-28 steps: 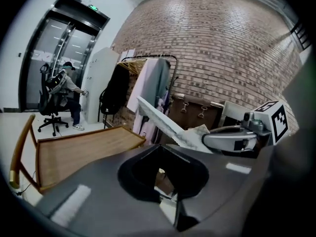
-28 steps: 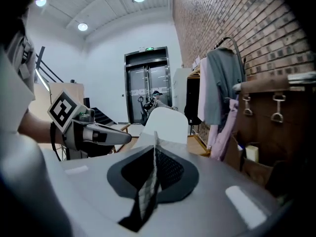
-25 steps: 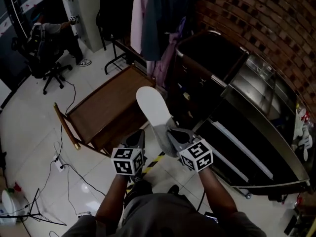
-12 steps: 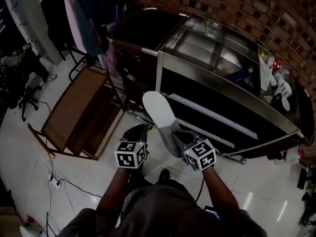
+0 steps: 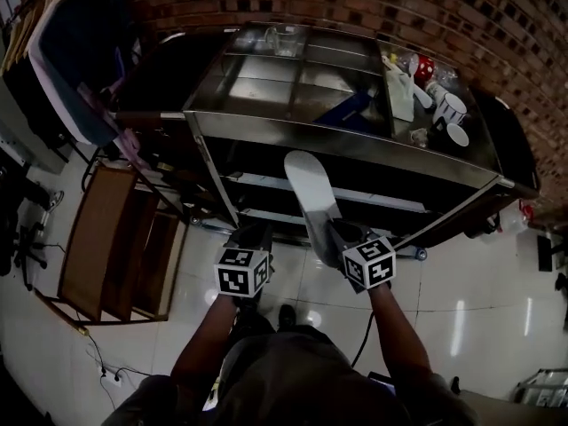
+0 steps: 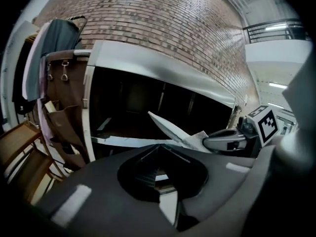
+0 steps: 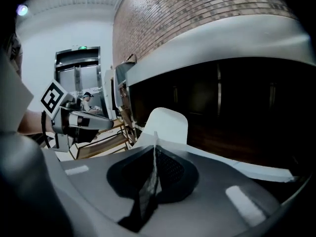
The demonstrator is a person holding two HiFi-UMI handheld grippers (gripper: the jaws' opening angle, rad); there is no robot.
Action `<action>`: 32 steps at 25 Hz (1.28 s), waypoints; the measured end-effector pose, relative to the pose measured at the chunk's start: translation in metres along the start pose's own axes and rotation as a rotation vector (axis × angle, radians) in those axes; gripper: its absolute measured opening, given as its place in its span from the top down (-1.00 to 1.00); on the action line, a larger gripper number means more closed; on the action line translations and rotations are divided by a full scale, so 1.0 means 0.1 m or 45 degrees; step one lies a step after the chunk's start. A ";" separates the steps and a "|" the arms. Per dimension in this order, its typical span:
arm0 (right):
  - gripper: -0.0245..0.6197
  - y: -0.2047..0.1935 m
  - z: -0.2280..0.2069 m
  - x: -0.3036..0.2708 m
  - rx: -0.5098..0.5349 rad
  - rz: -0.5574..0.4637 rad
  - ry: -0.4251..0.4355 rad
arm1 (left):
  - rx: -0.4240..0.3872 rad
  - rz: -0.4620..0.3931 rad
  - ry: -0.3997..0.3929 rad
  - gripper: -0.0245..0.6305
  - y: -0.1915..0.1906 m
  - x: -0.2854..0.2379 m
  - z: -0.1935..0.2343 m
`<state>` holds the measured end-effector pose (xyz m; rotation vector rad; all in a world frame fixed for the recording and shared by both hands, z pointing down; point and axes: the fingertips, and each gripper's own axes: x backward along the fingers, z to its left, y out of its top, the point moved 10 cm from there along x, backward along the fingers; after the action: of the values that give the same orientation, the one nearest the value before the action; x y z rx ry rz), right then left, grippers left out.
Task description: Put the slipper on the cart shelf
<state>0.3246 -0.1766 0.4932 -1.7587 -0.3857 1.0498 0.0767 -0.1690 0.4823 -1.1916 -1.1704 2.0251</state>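
1. The carry to the cart looks to be the step in hand: the right gripper (image 5: 335,238) holds the slipper (image 5: 309,192) up, toe toward the cart (image 5: 337,137) and short of its dark lower shelf (image 5: 257,181).
2. Its fingers are clamped on the slipper's thin upper edge.
3. The left gripper (image 5: 254,238) hangs just beside it, fingers together on nothing.
4. Next, I'd judge, comes a forward reach under the cart's top, then laying the slipper flat before letting go.
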 end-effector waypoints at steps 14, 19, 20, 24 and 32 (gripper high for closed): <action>0.90 0.23 -0.97 -0.59 -0.162 -0.043 -0.342 | -0.083 0.044 -0.152 0.90 0.42 -0.72 0.15; 0.89 0.20 -1.19 -0.86 -0.215 -0.038 -0.413 | -0.088 0.064 -0.154 0.90 0.51 -0.81 0.25; 0.89 0.19 -1.22 -0.90 -0.226 -0.040 -0.423 | -0.094 0.072 -0.157 0.90 0.52 -0.82 0.26; 0.88 0.18 -1.31 -1.06 -0.248 -0.038 -0.444 | -0.109 0.088 -0.166 0.90 0.55 -0.88 0.25; 0.77 0.23 -1.23 -0.99 -0.247 -0.117 -0.400 | -0.126 0.069 -0.177 0.90 0.58 -0.85 0.17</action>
<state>0.3611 -0.3270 0.5338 -1.7268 -0.7792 1.2591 0.1030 -0.2693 0.4728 -1.1555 -1.3326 2.1417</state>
